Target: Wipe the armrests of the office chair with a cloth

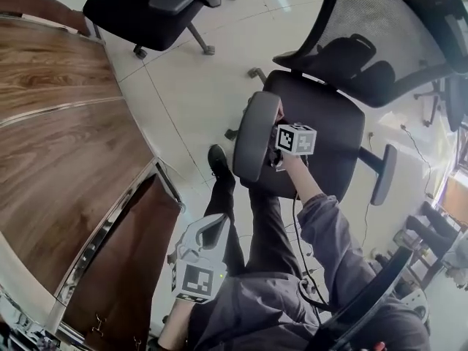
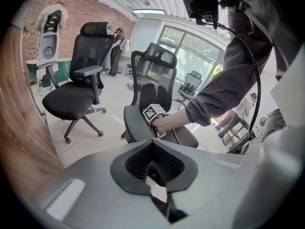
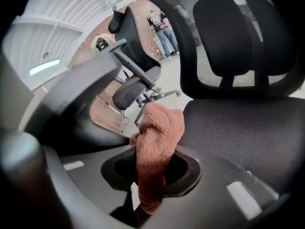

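Observation:
The office chair has a black mesh back (image 1: 380, 28), a black seat (image 1: 322, 134), a grey left armrest pad (image 1: 254, 134) and a right armrest (image 1: 383, 174). My right gripper (image 1: 278, 152) sits against the inner side of the left armrest pad, its marker cube just behind. In the right gripper view, the right gripper (image 3: 150, 175) is shut on a salmon terry cloth (image 3: 157, 142), with the armrest (image 3: 81, 89) close on the left and the seat (image 3: 238, 128) on the right. My left gripper (image 1: 212, 229) hangs low near the person's legs, shut and empty; in its own view the left gripper (image 2: 155, 168) faces the chair.
A long wooden table (image 1: 66, 145) fills the left side. A second black chair (image 1: 146, 6) stands beyond it on the tiled floor. More chairs (image 2: 76, 94) and standing people (image 2: 116, 51) are farther off. A black cable (image 1: 298, 240) runs along the person's right arm.

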`<action>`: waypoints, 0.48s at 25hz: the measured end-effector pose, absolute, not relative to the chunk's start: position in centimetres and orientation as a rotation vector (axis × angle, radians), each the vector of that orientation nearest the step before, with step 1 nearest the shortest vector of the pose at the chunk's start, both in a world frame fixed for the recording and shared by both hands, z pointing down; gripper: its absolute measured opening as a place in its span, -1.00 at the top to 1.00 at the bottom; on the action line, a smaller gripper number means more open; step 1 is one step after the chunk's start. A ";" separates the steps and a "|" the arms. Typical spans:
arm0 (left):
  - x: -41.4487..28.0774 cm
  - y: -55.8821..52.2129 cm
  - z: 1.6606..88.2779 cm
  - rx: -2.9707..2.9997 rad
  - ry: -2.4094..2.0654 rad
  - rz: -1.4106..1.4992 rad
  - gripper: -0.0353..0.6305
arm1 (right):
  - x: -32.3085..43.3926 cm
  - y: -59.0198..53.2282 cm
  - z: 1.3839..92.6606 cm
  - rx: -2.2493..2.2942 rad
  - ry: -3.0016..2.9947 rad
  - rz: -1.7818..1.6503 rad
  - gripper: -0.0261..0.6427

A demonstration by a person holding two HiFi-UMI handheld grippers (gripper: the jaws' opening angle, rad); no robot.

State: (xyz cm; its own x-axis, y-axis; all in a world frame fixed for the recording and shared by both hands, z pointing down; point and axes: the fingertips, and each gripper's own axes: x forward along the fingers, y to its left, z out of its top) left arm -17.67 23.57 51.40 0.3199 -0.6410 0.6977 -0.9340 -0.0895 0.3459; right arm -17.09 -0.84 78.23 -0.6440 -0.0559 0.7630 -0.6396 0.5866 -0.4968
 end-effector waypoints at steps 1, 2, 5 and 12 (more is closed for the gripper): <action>-17.7 23.6 51.3 1.820 -1.402 0.475 0.85 | -16.9 -0.6 77.1 0.544 -2.117 1.064 0.64; -17.7 23.6 51.2 1.825 -1.401 0.471 0.85 | -16.7 -0.4 75.8 0.535 -2.146 1.093 0.64; -17.8 23.5 51.1 1.836 -1.401 0.461 0.85 | -16.1 -0.2 71.9 0.516 -2.233 1.139 0.65; -17.9 23.9 51.6 1.847 -1.387 0.453 0.85 | -14.9 -0.7 71.2 0.577 -2.257 1.157 0.64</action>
State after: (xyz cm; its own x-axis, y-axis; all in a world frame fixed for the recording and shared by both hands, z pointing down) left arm -17.88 23.88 51.61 0.3444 -0.6523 0.6752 -0.9250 -0.1129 0.3627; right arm -14.94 -0.72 71.15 -0.7661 -0.1290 0.6296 -0.5865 0.5411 -0.6028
